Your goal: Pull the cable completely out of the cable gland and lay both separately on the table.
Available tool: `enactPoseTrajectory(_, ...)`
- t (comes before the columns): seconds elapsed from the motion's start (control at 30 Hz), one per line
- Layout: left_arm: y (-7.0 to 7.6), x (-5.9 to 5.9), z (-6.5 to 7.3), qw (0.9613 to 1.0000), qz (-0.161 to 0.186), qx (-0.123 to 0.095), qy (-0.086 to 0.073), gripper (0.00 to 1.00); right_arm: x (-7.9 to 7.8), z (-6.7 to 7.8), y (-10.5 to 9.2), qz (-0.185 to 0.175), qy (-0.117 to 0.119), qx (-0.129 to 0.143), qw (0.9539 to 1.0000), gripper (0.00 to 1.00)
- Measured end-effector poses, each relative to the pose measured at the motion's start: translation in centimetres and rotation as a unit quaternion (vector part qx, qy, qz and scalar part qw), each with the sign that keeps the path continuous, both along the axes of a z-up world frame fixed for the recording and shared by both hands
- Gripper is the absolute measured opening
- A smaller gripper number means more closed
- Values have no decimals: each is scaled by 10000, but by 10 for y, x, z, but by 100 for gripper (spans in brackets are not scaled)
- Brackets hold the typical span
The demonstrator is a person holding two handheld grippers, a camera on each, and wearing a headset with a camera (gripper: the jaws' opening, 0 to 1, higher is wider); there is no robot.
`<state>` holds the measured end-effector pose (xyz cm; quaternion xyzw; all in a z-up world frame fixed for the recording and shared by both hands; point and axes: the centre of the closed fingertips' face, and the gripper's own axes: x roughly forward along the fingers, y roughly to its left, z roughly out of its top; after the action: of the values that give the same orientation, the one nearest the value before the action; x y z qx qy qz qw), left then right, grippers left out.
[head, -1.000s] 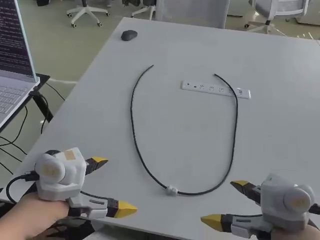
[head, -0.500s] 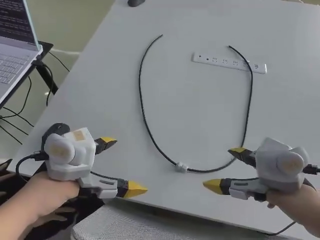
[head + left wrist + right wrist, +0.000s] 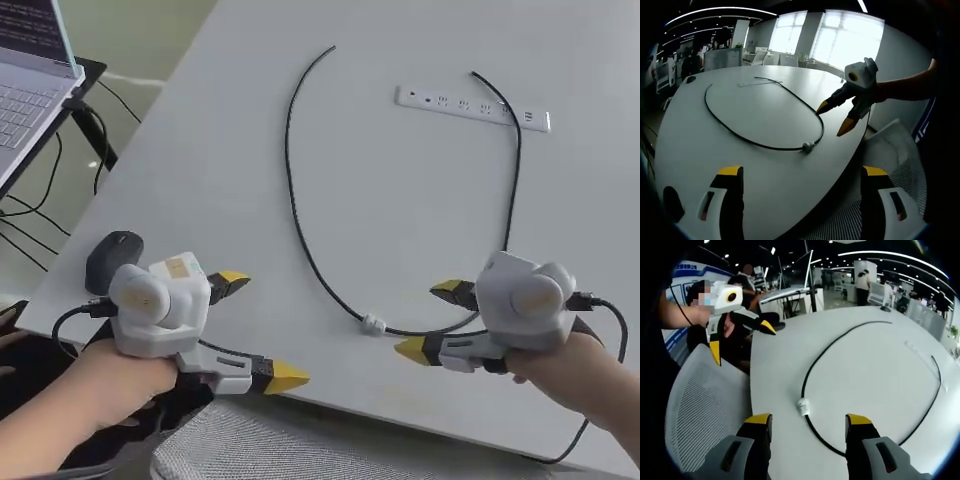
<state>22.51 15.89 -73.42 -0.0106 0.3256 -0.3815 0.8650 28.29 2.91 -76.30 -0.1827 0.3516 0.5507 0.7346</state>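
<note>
Silver laptop (image 3: 25, 95) in head view; left claw (image 3: 743, 343) in right gripper view

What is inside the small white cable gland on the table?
The thin black cable passes through the small white cable gland, emerging on both sides; the stretch inside is covered.

The left hand-held gripper (image 3: 268, 327) is showing a white rounded housing with a tan square patch on top, and black jaws ending in yellow tips. The right hand-held gripper (image 3: 422, 320) is wearing the same white shell and yellow-tipped jaws. A black cable (image 3: 62, 318) is trailing behind the left one, a second black cable (image 3: 618, 345) behind the right.
</note>
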Motion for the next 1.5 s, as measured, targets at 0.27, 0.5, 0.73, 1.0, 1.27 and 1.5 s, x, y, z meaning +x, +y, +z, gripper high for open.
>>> enactPoseTrajectory(0.27, 4, 2, -9, 9999, -25, -22, 113, 96, 2, -21, 8, 332, 98, -388, 9986, 51)
enactPoseTrajectory(0.5, 5, 1, -14, 9998, -57, 22, 168, 96, 1, -33, 16, 529, 297, -517, 9968, 41)
enactPoseTrajectory(0.73, 6, 0, -15, 9998, -59, -63, 195, 96, -4, -49, 19, 792, 356, -752, 9934, 32)
enactPoseTrajectory(1.0, 10, -2, -19, 9996, -19, -167, 248, 95, -8, -57, 25, 1002, 362, -907, 9902, 24)
enactPoseTrajectory(1.27, 10, -8, -20, 9992, -49, -250, 301, 93, -7, -58, 30, 867, 481, -844, 9915, 17)
enactPoseTrajectory(1.5, 10, -14, -21, 9989, -83, -282, 359, 92, -8, -60, 29, 859, 492, -898, 9910, 10)
